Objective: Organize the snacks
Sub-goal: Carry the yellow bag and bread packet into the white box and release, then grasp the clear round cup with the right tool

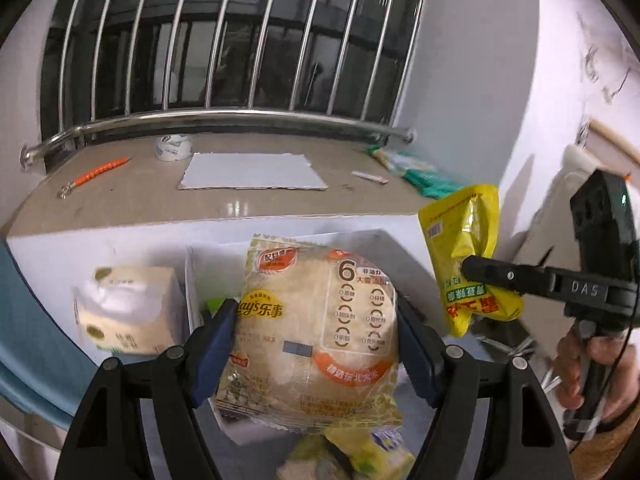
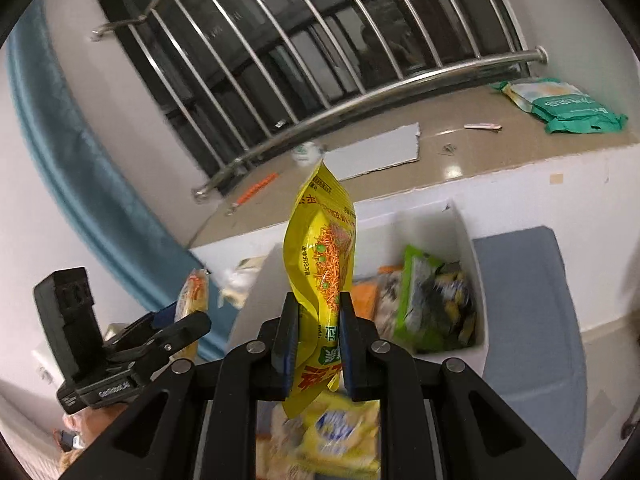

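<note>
My left gripper (image 1: pixel 316 344) is shut on a beige Lay's rice-cracker pack (image 1: pixel 316 332) and holds it up in front of a white bin (image 1: pixel 208 264). In the right wrist view the left gripper (image 2: pixel 188 320) shows at lower left with that pack (image 2: pixel 195 294) edge-on. My right gripper (image 2: pixel 318 344) is shut on a yellow snack pouch (image 2: pixel 322 264), held upright above loose snacks. The left wrist view shows the right gripper (image 1: pixel 472 268) at the right with the yellow pouch (image 1: pixel 466 252). The white bin (image 2: pixel 466 240) holds a green pack (image 2: pixel 424 300) and an orange pack (image 2: pixel 366 294).
A tissue pack (image 1: pixel 128 308) stands left of the bin. More yellow snack packs (image 2: pixel 340 436) lie below the grippers. A stone windowsill (image 1: pixel 140 200) behind holds a grey sheet (image 1: pixel 250 172), an orange tool (image 1: pixel 100 172), a paper roll (image 1: pixel 173 147) and green packs (image 2: pixel 560 104). A grey cushion (image 2: pixel 528 312) lies right.
</note>
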{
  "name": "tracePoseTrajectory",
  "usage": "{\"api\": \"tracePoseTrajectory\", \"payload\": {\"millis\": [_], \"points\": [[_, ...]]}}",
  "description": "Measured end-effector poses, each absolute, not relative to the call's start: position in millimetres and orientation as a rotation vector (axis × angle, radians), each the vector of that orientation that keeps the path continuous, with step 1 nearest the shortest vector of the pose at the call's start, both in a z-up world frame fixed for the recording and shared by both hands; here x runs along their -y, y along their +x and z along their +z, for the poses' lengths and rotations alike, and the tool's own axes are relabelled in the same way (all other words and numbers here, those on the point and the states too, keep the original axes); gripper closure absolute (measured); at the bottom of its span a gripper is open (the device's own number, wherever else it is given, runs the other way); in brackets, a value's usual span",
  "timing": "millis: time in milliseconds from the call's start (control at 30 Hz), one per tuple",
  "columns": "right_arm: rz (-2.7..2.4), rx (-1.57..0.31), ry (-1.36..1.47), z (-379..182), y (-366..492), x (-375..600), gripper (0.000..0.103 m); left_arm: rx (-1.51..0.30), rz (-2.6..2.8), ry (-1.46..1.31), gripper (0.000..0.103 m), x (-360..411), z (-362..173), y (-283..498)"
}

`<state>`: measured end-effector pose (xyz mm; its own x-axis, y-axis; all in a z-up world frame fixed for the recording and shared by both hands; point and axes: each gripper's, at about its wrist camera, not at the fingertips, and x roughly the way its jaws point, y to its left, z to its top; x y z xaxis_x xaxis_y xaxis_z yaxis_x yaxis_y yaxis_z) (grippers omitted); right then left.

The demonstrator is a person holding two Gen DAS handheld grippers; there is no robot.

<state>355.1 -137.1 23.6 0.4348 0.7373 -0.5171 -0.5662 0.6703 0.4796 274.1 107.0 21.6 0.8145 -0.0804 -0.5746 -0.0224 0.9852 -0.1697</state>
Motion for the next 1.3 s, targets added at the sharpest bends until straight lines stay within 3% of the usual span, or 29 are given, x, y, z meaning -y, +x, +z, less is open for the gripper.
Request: {"api": "tracePoseTrajectory", "payload": {"millis": [133,167,200,233,300,533,733,933,1300], "points": [[0.779,-0.832,0.217,12,393,123,0.084,-0.683,-0.001,-0.157,0.021,-108,7,304],[0.774,-0.838,0.206,9,398,121,0.082,-0.715,0.016,-0.145,0.010,-108,1,311],[0.771,-0.846,0.194,5,403,118,0.066,-0.748,0.039,-0.133,0.003,-108,-5,318],[0.767,-0.855,0.190,2,408,116,0.036,-0.763,0.065,-0.125,0.000,-109,-11,321],[0.735,-0.874,0.186,-4,414,115,0.000,-0.789,0.072,-0.122,0.000,-109,-21,321],[0.693,-0.834,0.156,-6,402,126,0.000,-0.786,0.077,-0.114,0.000,-104,-30,301],[0.716,-0.785,0.137,10,383,132,0.000,-0.724,0.055,-0.082,0.000,-89,-4,270],[0.783,-0.692,0.110,31,330,150,0.000,-0.622,0.020,-0.046,0.000,-70,18,209],[0.823,-0.641,0.024,15,234,190,0.000,-0.584,-0.017,-0.085,0.000,-50,-4,114]]}}
